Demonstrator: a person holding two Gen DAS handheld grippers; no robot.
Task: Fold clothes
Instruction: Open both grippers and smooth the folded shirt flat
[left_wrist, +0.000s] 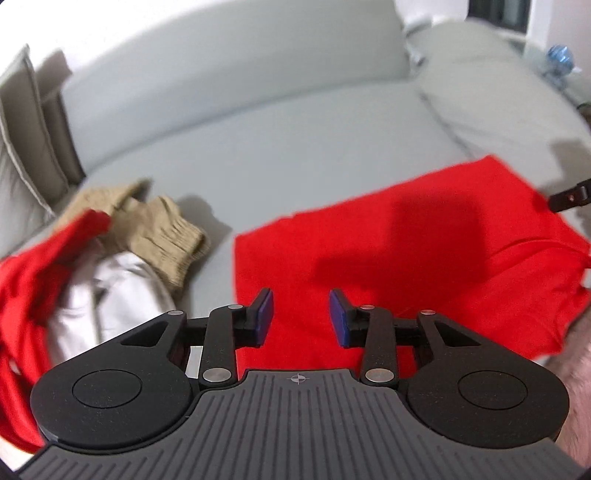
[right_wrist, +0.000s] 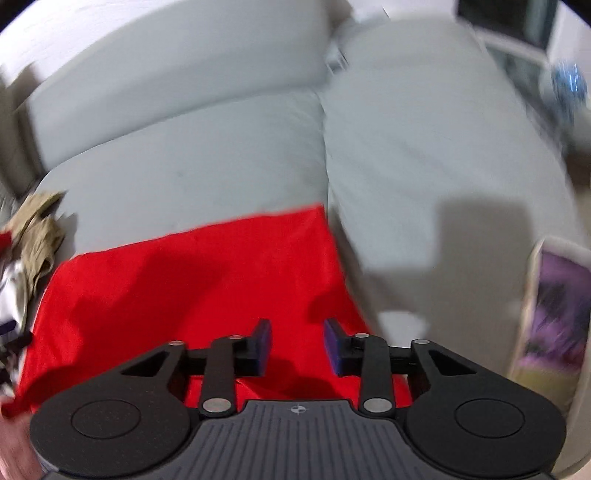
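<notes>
A red garment (left_wrist: 406, 258) lies spread flat on the grey sofa seat (left_wrist: 258, 147). My left gripper (left_wrist: 301, 317) is open and empty, hovering over the garment's near left part. In the right wrist view the same red garment (right_wrist: 192, 280) fills the lower left. My right gripper (right_wrist: 297, 345) is open and empty above the garment's near right edge. The tip of the right gripper (left_wrist: 569, 195) shows at the far right of the left wrist view.
A pile of clothes sits left of the red garment: a tan knit piece (left_wrist: 162, 225), a white piece (left_wrist: 110, 295) and another red piece (left_wrist: 33, 295). A seam (right_wrist: 325, 147) divides the sofa cushions. A purple-printed object (right_wrist: 554, 321) lies at right.
</notes>
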